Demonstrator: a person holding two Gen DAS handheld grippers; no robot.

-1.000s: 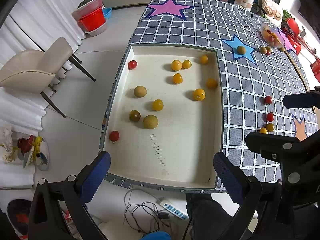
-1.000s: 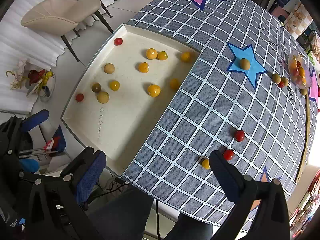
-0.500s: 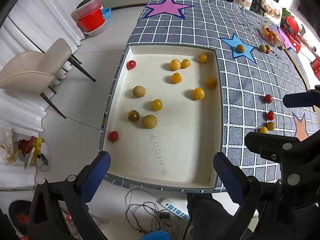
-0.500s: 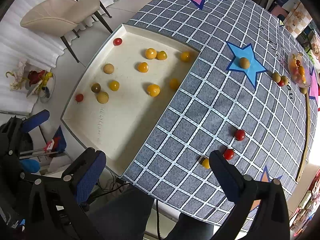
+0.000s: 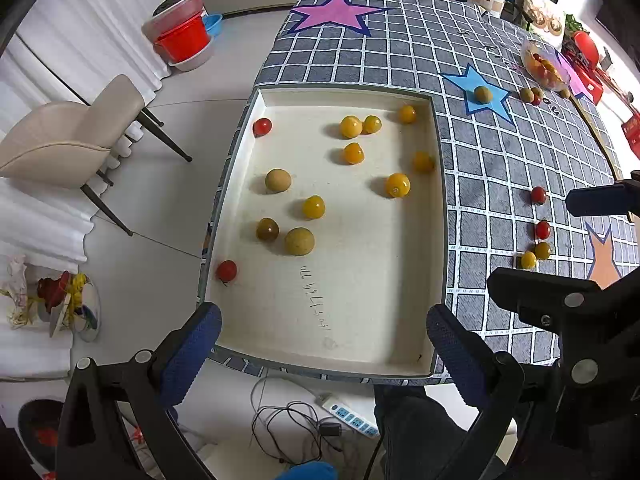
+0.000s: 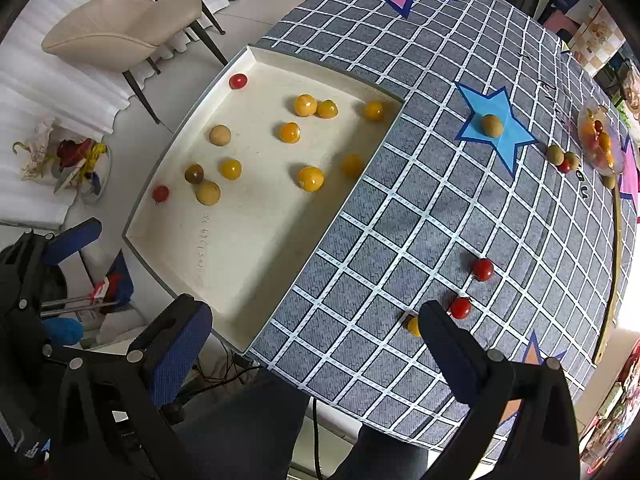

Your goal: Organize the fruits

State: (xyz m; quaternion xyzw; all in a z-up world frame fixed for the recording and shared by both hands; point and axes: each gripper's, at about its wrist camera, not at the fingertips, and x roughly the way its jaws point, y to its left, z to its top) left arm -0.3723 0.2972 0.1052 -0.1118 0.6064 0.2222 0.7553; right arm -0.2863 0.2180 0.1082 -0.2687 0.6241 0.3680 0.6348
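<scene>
The left hand-held gripper (image 5: 324, 340) hangs over the near end of the cream tray (image 5: 240, 148), its blue-padded fingers spread wide with nothing between them. The right hand-held gripper (image 6: 316, 332) is likewise wide open and empty, poised above the near edge of the table (image 6: 400, 220) with its grey checked cloth.

In the left wrist view the tray holds a scatter of small fruits. A red tomato (image 5: 262, 126) sits at 11 o'clock near the far left corner, and another red one (image 5: 226, 271) lies against the left wall at 8 o'clock. A cluster of yellow fruits (image 5: 351, 126) lies toward 12 o'clock, with one more yellow fruit (image 5: 397, 185) toward 3 o'clock. Near the tray's middle sit a tan fruit (image 5: 277, 180), a dark brownish one (image 5: 267, 229) and a pale green-yellow one (image 5: 299, 241), the last two just beside each other.

Outside the tray, in the right wrist view, two red tomatoes (image 6: 483, 269) lie on the cloth at 4 o'clock from the tray, with a yellow fruit (image 6: 412, 325) partly hidden behind the right finger (image 6: 448, 344). A brown fruit (image 6: 491, 125) rests on the blue star (image 6: 508, 140) at 2 o'clock. Farther off, a clear bowl (image 6: 612, 164) holds mixed fruits, with a few more just beside it.
</scene>
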